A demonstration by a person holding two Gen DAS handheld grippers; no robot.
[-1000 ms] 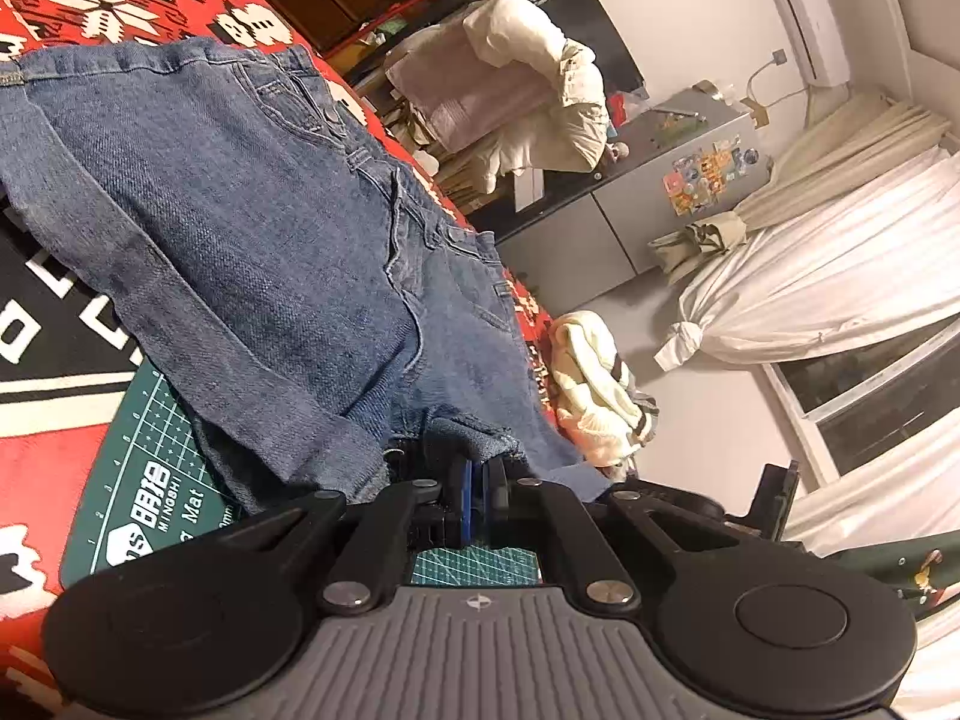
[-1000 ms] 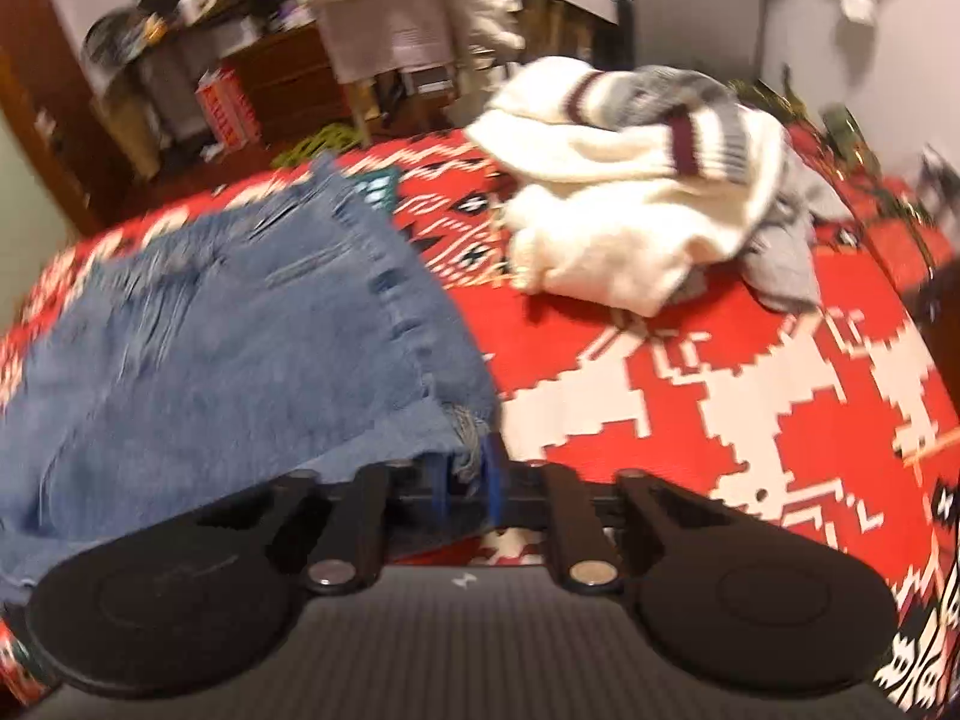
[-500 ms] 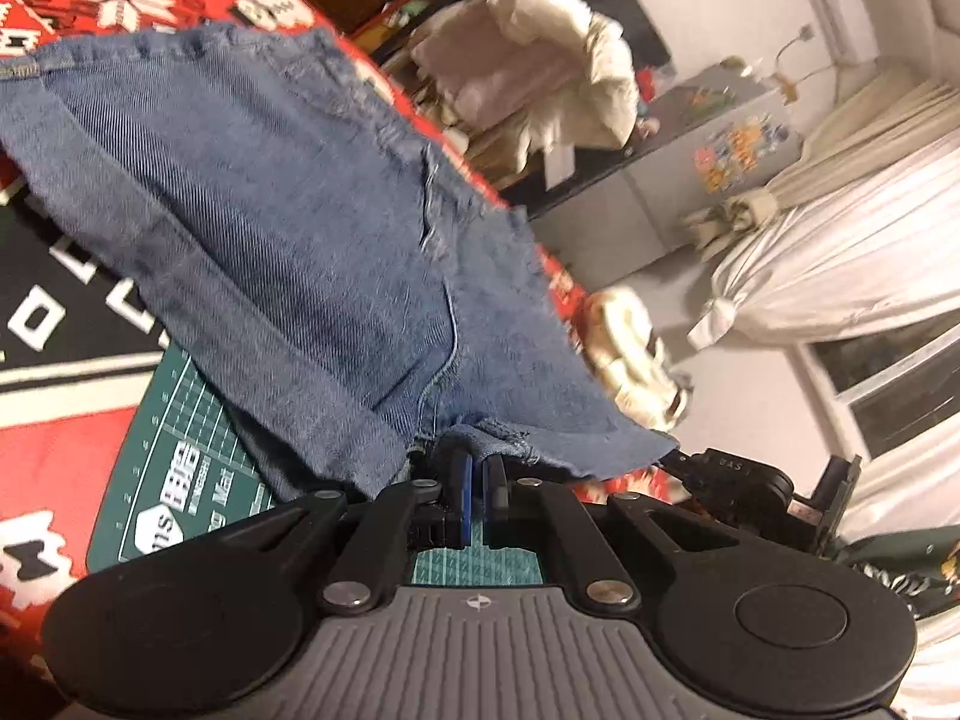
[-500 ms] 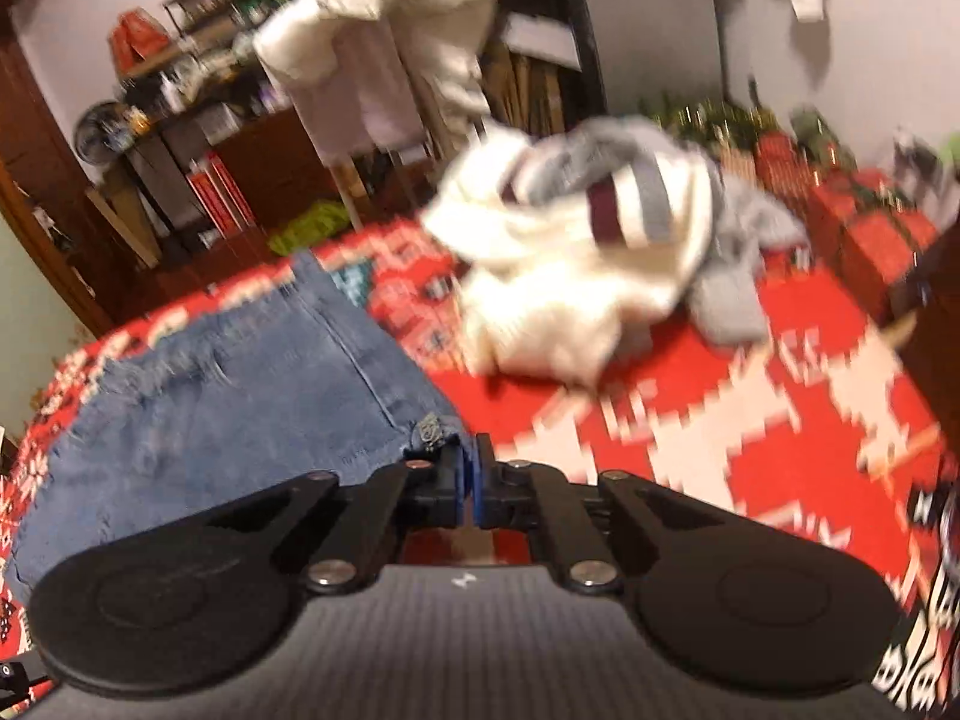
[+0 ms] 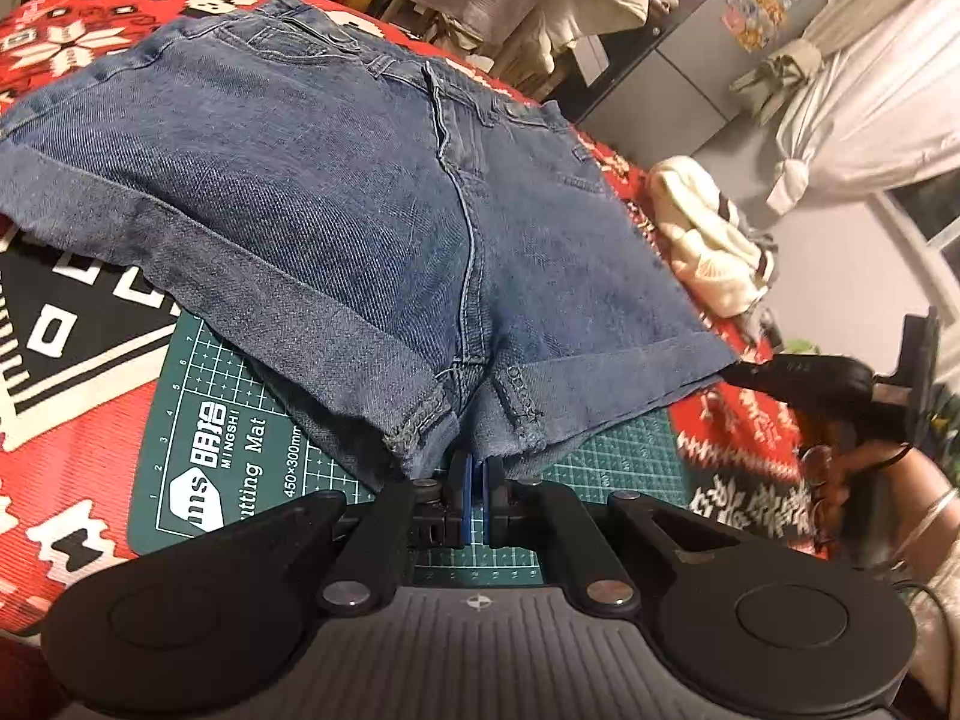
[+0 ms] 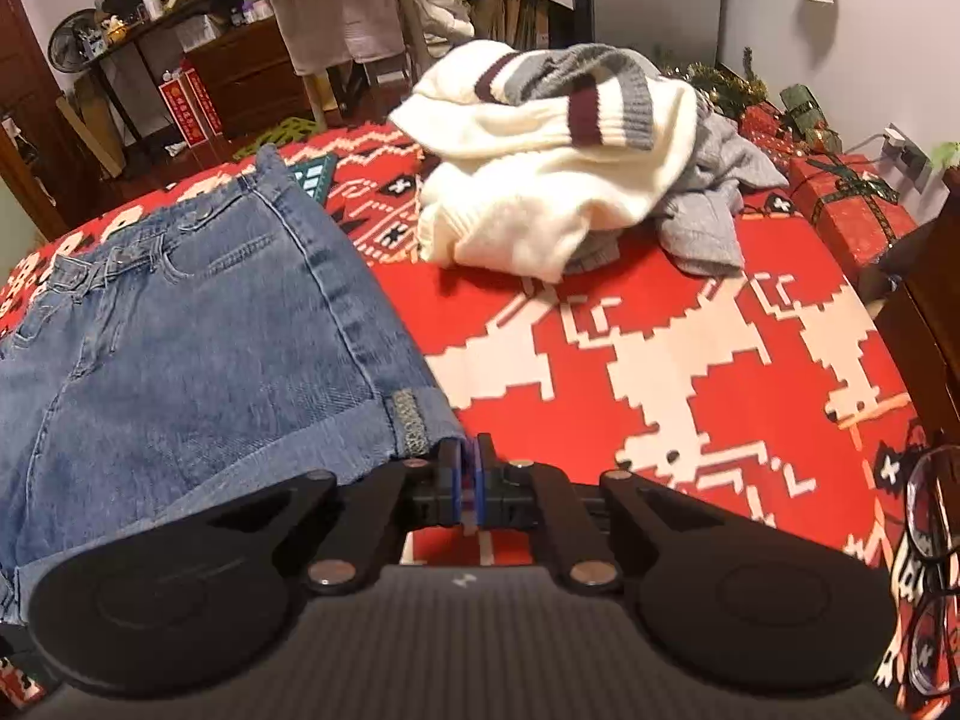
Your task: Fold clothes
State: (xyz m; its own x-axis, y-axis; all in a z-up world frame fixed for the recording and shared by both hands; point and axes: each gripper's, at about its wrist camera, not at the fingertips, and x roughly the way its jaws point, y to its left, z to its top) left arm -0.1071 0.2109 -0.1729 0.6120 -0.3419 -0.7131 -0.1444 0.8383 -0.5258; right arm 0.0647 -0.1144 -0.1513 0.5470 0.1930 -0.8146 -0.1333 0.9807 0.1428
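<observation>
Blue denim shorts [image 5: 336, 204] lie spread front side up on the red patterned blanket [image 5: 72, 420], partly over a green cutting mat [image 5: 228, 456]. My left gripper [image 5: 478, 483] is shut on the shorts at the crotch hem. My right gripper [image 6: 468, 468] is shut on the cuffed corner of one leg of the shorts [image 6: 180, 348]. In the left wrist view the right gripper [image 5: 804, 378] shows at the far leg corner, held by a hand [image 5: 864, 480].
A heap of white striped sweater [image 6: 540, 180] and grey clothing [image 6: 708, 198] lies on the blanket [image 6: 690, 372] beyond the shorts. Red gift boxes [image 6: 852, 210] stand at the right edge. Eyeglasses [image 6: 930, 540] lie near the right. Cluttered furniture stands behind.
The shorts have been pulled out flatter, both legs now spread. My left gripper swung so the right gripper came into its view. Both grippers stay shut on the denim.
</observation>
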